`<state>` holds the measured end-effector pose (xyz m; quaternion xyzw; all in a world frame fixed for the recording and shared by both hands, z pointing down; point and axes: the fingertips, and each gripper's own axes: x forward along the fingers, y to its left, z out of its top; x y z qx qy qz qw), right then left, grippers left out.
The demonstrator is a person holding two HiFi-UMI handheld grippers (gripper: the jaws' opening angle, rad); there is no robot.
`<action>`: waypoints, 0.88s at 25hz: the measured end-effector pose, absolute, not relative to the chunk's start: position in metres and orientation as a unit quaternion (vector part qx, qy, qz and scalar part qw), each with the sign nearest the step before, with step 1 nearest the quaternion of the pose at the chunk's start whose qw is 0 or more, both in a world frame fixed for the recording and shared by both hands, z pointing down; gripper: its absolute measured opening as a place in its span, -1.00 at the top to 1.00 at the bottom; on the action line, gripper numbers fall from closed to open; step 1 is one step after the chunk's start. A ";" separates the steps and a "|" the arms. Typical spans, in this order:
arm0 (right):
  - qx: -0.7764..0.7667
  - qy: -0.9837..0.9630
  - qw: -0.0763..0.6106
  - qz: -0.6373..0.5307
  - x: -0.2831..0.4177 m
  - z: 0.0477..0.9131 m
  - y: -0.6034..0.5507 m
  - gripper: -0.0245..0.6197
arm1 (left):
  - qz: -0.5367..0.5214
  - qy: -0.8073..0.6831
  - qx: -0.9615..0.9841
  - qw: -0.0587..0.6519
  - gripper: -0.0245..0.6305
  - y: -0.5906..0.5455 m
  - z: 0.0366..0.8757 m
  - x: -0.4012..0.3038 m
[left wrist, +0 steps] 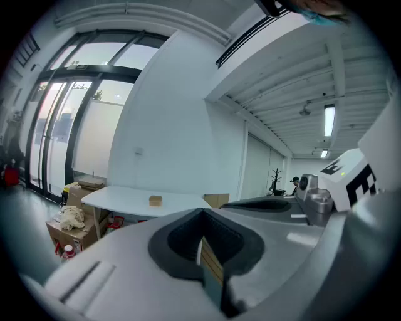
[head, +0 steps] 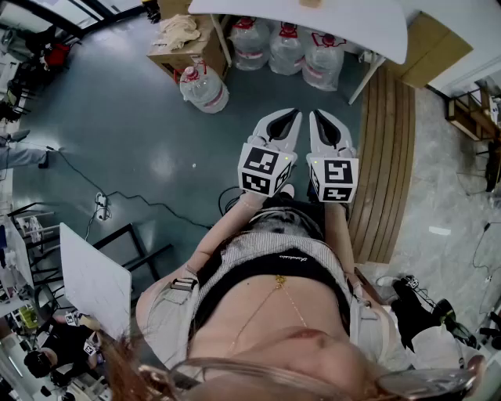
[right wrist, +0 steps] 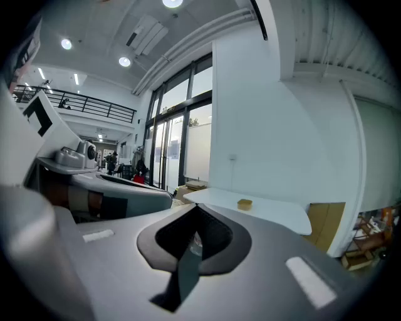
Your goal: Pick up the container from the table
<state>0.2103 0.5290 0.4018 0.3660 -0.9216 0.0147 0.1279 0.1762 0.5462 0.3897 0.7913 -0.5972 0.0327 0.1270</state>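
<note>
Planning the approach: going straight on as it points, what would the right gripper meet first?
Nothing close: open floor lies ahead of the shut right gripper. Further on it would probably meet the white table, near its edge or just under it; depth is unclear.

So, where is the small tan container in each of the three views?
Head view: container at the top edge, near the middle, cut off by the frame, on the white table.
Left gripper view: container left of centre, on the table.
Right gripper view: container right of centre, on the table.
Shared landmark: the white table.
</note>
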 end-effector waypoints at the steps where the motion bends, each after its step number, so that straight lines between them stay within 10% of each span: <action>1: 0.365 -0.922 0.127 0.016 0.212 0.402 0.529 0.85 | 0.033 -0.597 0.792 0.128 0.93 0.547 0.391 0.178; 22: 0.344 -0.931 0.111 0.042 0.182 0.413 0.503 0.84 | 0.029 -0.599 0.791 0.123 0.92 0.515 0.399 0.150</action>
